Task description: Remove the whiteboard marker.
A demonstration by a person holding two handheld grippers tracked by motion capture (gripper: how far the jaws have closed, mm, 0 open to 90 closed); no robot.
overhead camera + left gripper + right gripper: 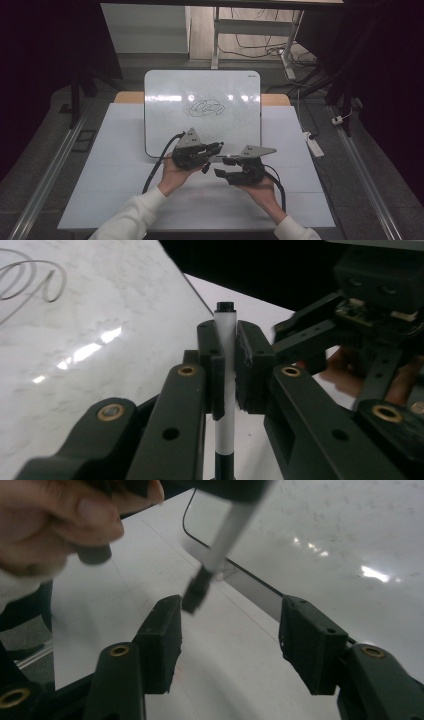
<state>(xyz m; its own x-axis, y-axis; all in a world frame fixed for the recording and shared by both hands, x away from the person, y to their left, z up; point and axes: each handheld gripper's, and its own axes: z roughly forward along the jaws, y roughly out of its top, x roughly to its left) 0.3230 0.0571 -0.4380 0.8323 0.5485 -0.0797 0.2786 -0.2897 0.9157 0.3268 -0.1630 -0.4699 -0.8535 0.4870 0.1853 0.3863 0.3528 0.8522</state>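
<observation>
Both forearms in from the bottom edge, white sleeves. Left gripper [216, 146] gripped in the left hand [172, 172], pointing right, fingers [212, 360] clamped tight. Right gripper [220, 173] cradled in the right hand [260, 189], pointing left, seemingly level, fingers [162, 630] well apart, pressing nothing.

whiteboard [165, 125] lies flat at table centre, black scribble of overlapping loops [205, 107] near its middle, glare spots across top. white table cover [107, 170] under it, wood edge [125, 97] showing behind. white power strip [314, 144] on floor right of table, cables [260, 50] and desk leg [216, 37] behind
</observation>
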